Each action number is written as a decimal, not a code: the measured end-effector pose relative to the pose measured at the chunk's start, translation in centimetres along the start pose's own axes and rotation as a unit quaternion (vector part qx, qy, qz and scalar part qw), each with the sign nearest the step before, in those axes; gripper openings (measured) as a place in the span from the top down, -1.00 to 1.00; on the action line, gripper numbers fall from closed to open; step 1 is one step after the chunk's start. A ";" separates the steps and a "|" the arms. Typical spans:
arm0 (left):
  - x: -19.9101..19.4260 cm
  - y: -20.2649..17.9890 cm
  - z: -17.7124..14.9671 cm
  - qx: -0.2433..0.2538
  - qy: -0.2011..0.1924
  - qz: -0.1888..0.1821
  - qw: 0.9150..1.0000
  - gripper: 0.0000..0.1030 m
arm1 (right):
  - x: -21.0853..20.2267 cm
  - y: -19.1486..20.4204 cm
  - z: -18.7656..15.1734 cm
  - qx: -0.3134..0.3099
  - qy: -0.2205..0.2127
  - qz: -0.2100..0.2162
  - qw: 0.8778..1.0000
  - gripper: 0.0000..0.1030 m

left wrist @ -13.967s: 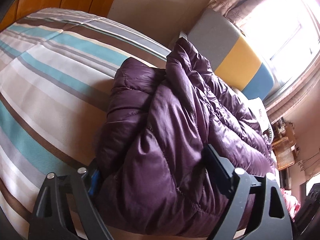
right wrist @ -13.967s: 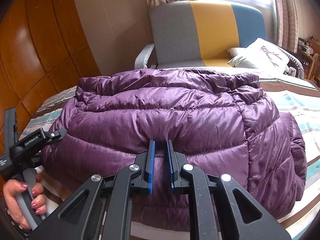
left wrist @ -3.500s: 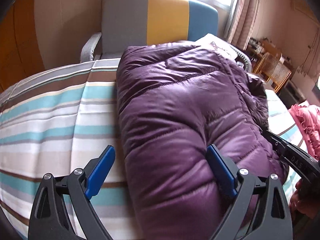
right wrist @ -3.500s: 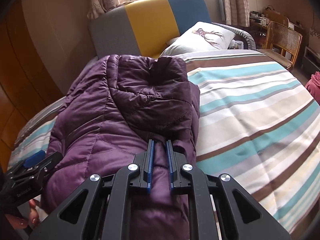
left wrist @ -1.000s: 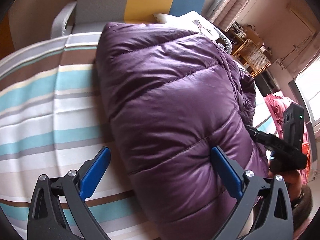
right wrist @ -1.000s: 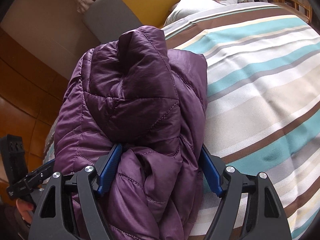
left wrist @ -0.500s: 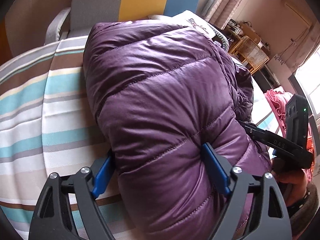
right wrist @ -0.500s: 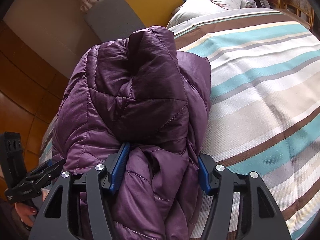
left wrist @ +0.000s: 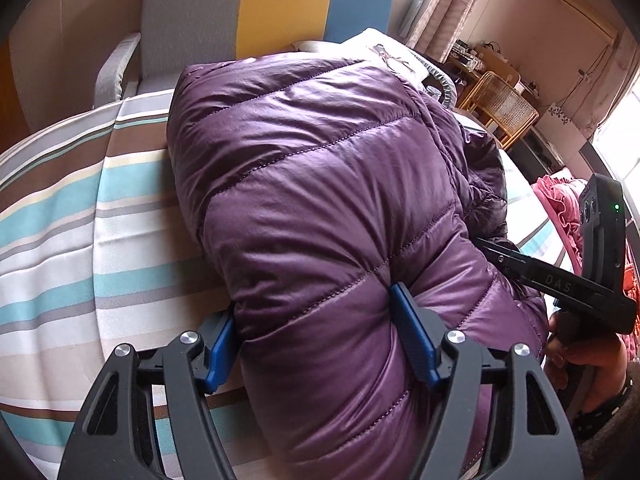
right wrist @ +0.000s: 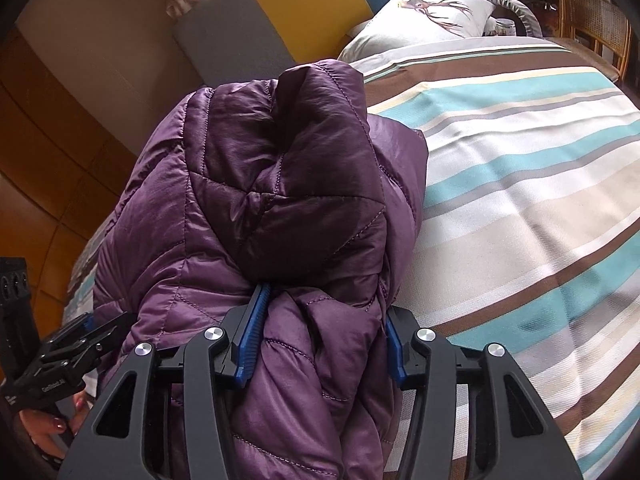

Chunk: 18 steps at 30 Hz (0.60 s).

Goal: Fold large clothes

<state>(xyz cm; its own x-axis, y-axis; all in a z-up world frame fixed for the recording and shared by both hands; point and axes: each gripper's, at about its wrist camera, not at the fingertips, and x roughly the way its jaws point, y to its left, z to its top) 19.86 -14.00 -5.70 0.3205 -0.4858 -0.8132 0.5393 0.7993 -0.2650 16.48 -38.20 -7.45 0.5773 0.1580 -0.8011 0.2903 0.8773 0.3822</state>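
A purple quilted down jacket (left wrist: 320, 208) lies folded into a thick bundle on the striped bed (left wrist: 80, 240). My left gripper (left wrist: 320, 340) squeezes the near end of the bundle between its blue pads. My right gripper (right wrist: 324, 332) clamps the other end of the jacket (right wrist: 280, 184), with bunched folds between its pads. Each view shows the other gripper at the far side of the bundle: the right gripper (left wrist: 560, 284) in the left wrist view, the left gripper (right wrist: 64, 348) in the right wrist view.
The striped bedspread (right wrist: 520, 200) stretches to the right of the jacket. A grey, yellow and blue headboard (left wrist: 248, 16) and a white pillow (right wrist: 424, 12) stand behind. A wicker chair (left wrist: 500, 108) and pink cloth (left wrist: 560, 204) are beyond the bed. Wood panelling (right wrist: 48, 152) is on the left.
Both grippers, open around the jacket ends a second ago, have closed in and now pinch the padded bundle. The bundle sits nearer in both views.
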 end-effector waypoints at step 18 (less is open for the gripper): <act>-0.5 0.5 0.5 0.013 -0.024 -0.006 1.000 -0.08 | -2.1 0.3 -0.6 -0.013 -0.016 0.001 1.000 0.29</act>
<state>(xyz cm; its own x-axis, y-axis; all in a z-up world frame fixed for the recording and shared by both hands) 20.33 -13.54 -5.18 0.3509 -0.5128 -0.7835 0.5632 0.7841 -0.2609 14.90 -38.02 -5.95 0.6017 0.1455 -0.7853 0.2693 0.8887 0.3710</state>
